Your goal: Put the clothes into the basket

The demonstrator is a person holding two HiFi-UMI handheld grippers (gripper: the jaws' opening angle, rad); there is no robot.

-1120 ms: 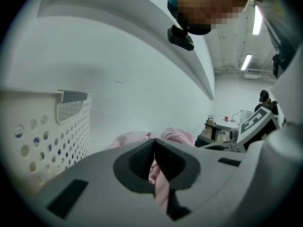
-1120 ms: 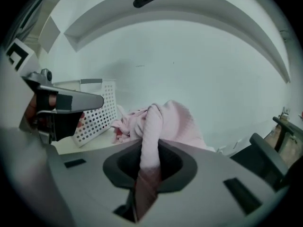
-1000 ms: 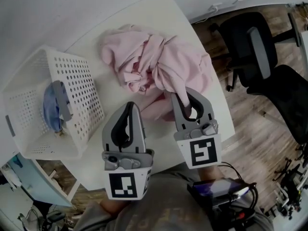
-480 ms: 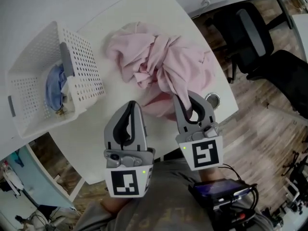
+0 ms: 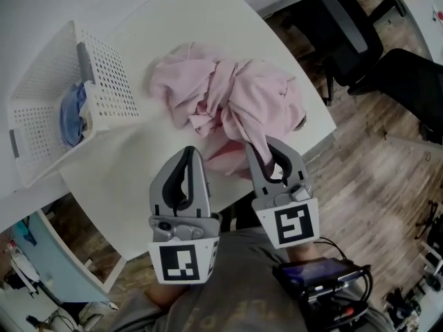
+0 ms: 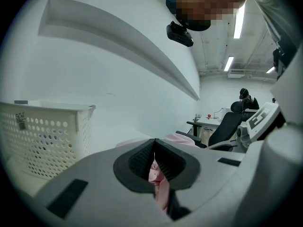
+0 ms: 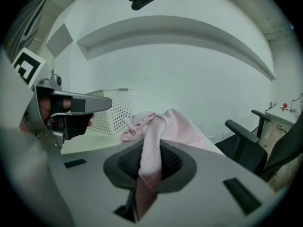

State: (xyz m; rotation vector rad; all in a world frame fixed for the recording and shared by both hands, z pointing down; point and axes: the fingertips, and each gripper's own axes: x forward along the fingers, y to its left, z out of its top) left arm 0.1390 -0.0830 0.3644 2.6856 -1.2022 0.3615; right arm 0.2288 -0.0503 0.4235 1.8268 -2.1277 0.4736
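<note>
Biggest change over the last second: the head view has swung and the table (image 5: 131,164) has slid under both hands. They now sit back at its near edge, a bit farther from the basket (image 5: 111,81) than they were. The basket itself has drifted up and left in the frame. It shows more of its inside, where a blue cloth (image 5: 71,116) already lies.

The pink cloth (image 5: 235,99) hasn't really gone anywhere. It's still a heap on the table just right of the basket, close to it but not inside, and it doesn't look to be touching it. What has changed is one twisted strand, now pulled out taut from the side of the heap away from the basket.

That strand ends in the right gripper (image 5: 265,151), which is clamped on it with the same pinch all along. The left gripper (image 5: 188,156) sits between it and the basket with its jaws together. It looks empty from above, and the pink showing past its pads in its own view is probably just cloth lying beyond.

So probably one item is in and one to go. The pull so far runs away from the basket, more like taking up slack than carrying. The heap would still need lifting clear and swinging over the rim, and the loose bulk could drag or catch there
</note>
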